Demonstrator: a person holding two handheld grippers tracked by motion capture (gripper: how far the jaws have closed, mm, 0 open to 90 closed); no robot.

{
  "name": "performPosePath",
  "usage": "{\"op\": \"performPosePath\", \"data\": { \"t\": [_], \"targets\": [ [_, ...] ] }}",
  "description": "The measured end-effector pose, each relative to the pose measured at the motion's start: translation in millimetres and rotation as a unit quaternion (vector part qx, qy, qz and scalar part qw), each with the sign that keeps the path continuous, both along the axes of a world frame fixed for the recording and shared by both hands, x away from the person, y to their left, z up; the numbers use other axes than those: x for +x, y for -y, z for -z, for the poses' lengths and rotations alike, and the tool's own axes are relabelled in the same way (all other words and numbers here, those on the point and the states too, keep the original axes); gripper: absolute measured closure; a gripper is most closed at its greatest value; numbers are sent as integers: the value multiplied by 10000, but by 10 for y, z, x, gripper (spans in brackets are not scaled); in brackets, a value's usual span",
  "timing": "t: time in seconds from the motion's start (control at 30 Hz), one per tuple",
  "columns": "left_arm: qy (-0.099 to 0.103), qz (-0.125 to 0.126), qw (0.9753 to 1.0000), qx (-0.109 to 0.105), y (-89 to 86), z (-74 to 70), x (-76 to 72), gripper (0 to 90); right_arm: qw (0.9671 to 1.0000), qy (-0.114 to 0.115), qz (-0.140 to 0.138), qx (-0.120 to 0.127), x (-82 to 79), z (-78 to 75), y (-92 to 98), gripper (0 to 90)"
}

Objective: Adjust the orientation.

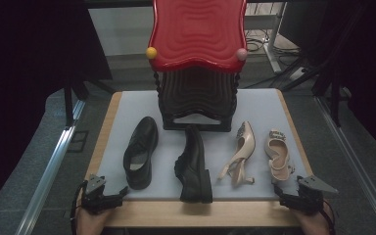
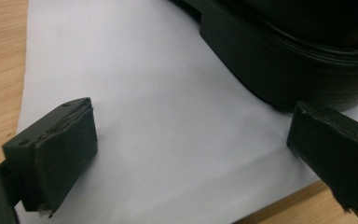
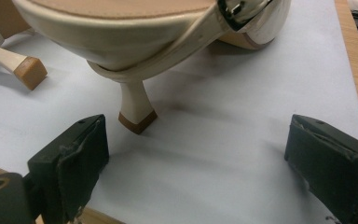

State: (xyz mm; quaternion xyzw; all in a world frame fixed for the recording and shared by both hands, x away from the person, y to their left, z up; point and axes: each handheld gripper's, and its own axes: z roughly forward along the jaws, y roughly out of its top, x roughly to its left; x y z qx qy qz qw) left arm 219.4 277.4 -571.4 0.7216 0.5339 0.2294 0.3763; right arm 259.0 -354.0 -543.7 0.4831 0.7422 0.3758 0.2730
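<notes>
From the high view you get the whole layout: two black shoes and two cream heels in a row on the grey mat (image 1: 254,105), in front of a red-topped rack (image 1: 197,29). The left gripper (image 1: 111,197) sits at the near left corner, the right gripper (image 1: 285,192) at the near right. Left gripper view shows its jaws spread wide, gripping nothing, with the black shoe (image 2: 298,51) heel just ahead. Right gripper view: jaws wide apart too, empty, the cream heel (image 3: 137,114) standing upright just beyond them.
</notes>
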Motion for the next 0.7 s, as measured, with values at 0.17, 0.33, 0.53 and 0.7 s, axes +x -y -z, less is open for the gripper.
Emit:
{"op": "performPosePath", "data": {
  "t": [0.17, 0.33, 0.53, 0.7],
  "targets": [
    [-75, 45, 9999, -111, -31, -27, -9, 29, 10000, 6, 0, 1, 1, 1, 0, 57],
    [-86, 97, 9998, -172, -59, -95, -15, 42, 10000, 1, 0, -9, 0, 0, 0, 57],
    [-109, 222, 9992, -325, -100, -217, 15, 60, 10000, 3, 8, -14, 0, 1, -2, 56],
    [-194, 276, 9987, -390, -136, -341, 85, 78, 10000, 3, 20, -14, 0, 0, -5, 55]
  ]
}}
